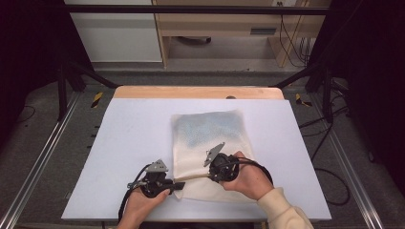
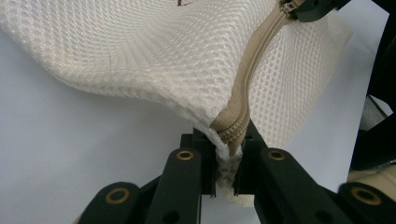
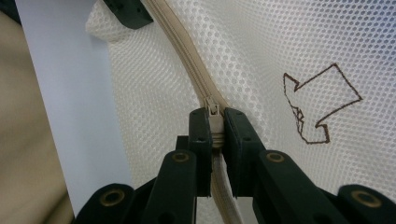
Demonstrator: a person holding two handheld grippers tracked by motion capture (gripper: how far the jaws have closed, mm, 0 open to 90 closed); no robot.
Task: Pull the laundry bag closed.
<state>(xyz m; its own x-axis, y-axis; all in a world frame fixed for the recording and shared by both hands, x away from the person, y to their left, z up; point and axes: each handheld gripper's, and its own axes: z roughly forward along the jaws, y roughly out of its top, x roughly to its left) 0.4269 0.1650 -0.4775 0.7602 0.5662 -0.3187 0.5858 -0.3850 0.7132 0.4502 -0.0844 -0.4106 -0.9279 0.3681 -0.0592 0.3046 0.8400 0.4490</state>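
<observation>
- The cream mesh bag (image 1: 210, 143) lies flat at the frame centre on the white desk (image 1: 129, 143); something bluish shows through the mesh inside.
- The left tool (image 2: 229, 154) is clamped on the corner at the end of the bag's beige zipper (image 2: 254, 60).
- The right tool (image 3: 215, 128) is clamped on the zipper pull (image 3: 214, 116).

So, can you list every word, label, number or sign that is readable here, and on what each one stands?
No readable words or numbers.
Mesh bag: a brown stitched arrow outline, a sign without letters.
Zipper pull, held in the right gripper: no lettering visible.
Cabinet behind the table: a small dark plate, too small to read.
</observation>
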